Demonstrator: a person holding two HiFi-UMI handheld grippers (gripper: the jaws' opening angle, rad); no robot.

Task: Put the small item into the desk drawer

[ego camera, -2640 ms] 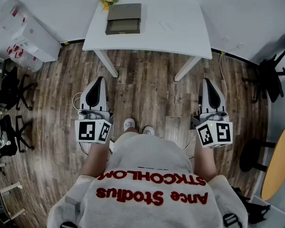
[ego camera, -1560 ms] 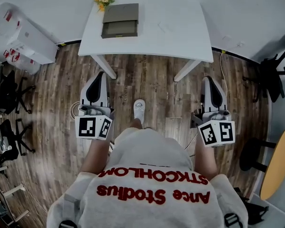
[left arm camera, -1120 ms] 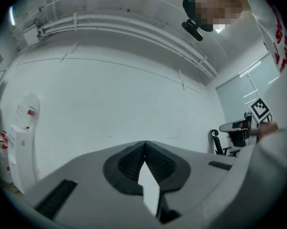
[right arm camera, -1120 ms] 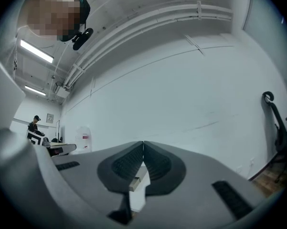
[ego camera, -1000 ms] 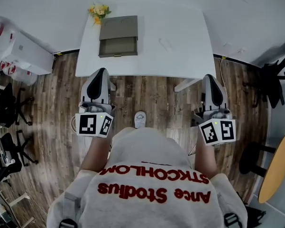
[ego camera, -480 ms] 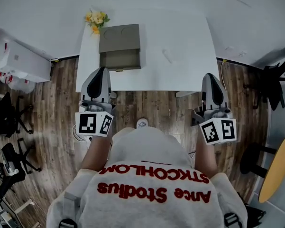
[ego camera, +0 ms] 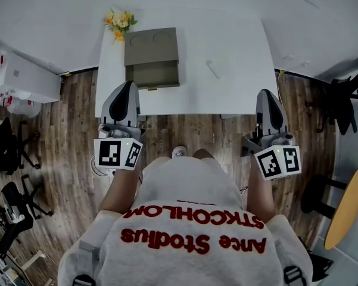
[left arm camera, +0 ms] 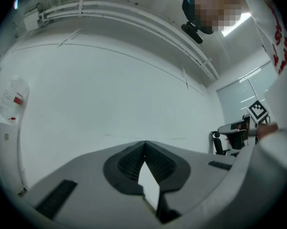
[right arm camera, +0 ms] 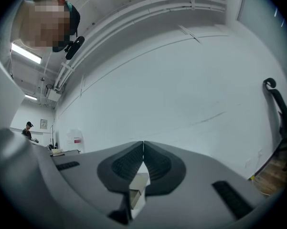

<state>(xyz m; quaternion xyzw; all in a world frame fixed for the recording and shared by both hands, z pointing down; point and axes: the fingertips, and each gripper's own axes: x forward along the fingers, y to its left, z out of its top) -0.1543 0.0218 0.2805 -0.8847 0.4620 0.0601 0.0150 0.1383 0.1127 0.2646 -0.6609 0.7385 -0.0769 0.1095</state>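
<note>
Though the item (ego camera: 212, 70) is too small to identify, it lies on the desk (ego camera: 241, 52), right of the open drawer (ego camera: 153, 75). It is probably light and stiff, so pinch across its narrow middle. The left gripper (ego camera: 128, 87) and right gripper (ego camera: 266, 94) have their jaws together, empty.

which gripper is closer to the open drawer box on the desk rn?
Left. The left gripper is just short of the drawer box, slightly to its left; the right gripper is by the right end of the desk.

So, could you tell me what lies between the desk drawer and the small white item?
Head view: only bare table between the drawer and the small item.
</note>
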